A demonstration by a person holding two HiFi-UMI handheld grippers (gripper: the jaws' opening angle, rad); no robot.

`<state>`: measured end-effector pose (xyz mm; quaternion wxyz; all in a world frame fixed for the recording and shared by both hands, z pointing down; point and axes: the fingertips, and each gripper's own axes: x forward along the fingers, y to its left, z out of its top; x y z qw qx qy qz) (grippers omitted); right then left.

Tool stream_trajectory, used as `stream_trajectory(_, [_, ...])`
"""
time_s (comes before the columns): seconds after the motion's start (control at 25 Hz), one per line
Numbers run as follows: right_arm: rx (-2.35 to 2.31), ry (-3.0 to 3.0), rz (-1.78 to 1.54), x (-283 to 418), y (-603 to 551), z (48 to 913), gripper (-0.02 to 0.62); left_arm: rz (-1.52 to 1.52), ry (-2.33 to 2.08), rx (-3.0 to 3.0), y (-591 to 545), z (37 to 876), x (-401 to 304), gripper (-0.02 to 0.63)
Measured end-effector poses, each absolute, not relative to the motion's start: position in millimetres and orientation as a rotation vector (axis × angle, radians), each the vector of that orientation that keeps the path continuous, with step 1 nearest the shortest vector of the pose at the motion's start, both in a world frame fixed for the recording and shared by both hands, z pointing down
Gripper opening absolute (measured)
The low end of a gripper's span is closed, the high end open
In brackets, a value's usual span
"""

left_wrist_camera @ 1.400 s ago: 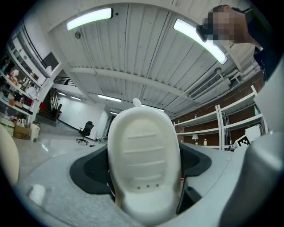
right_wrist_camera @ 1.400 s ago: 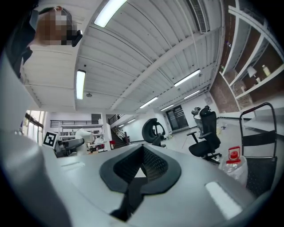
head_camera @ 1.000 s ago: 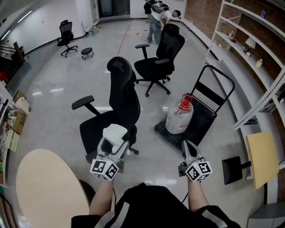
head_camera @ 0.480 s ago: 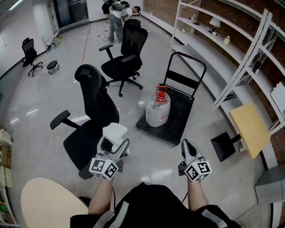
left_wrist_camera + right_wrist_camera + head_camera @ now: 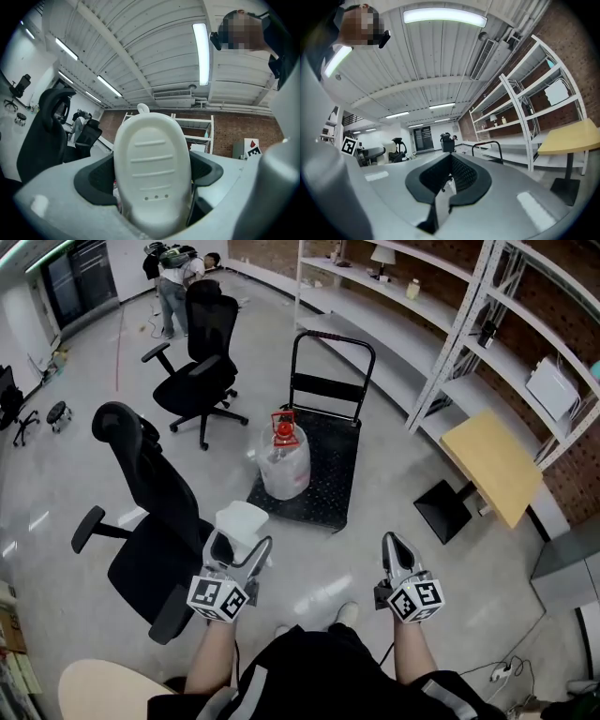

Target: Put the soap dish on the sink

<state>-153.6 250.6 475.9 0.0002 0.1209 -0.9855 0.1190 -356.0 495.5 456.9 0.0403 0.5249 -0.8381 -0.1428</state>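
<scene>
Beside the black office chair, the left gripper grasps the white soap dish out over the floor, short of the cart and its water jug, while the right gripper is clenched, empty.

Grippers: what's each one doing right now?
Left gripper: closed on the white soap dish.
Right gripper: closed, empty.

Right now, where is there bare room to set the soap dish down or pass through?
No sink is in view. Bare: the yellow tabletop, and the floor in front of the cart. Crowded: the left side, where the chair stands close to the left gripper holding the soap dish; the cart carries a jug.
</scene>
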Motion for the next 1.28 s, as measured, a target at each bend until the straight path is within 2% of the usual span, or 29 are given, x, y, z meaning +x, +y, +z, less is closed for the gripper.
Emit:
stream_trajectory(0.44, [0.595, -3.138, 0.362, -102, 107, 466, 0.006, -0.375, -2.484, 1.781, 335, 452, -332, 0.469])
stream_trajectory(0.8, [0.801, -3.107, 0.382, -26, -1, 476, 0.006, -0.383, -2.364, 1.942, 195, 451, -287, 0.469])
stream_trajectory(1.28, [1.128, -3.020, 0.424, 66, -72, 489, 0.006, -0.352, -2.107, 2.143, 60, 459, -226, 0.469])
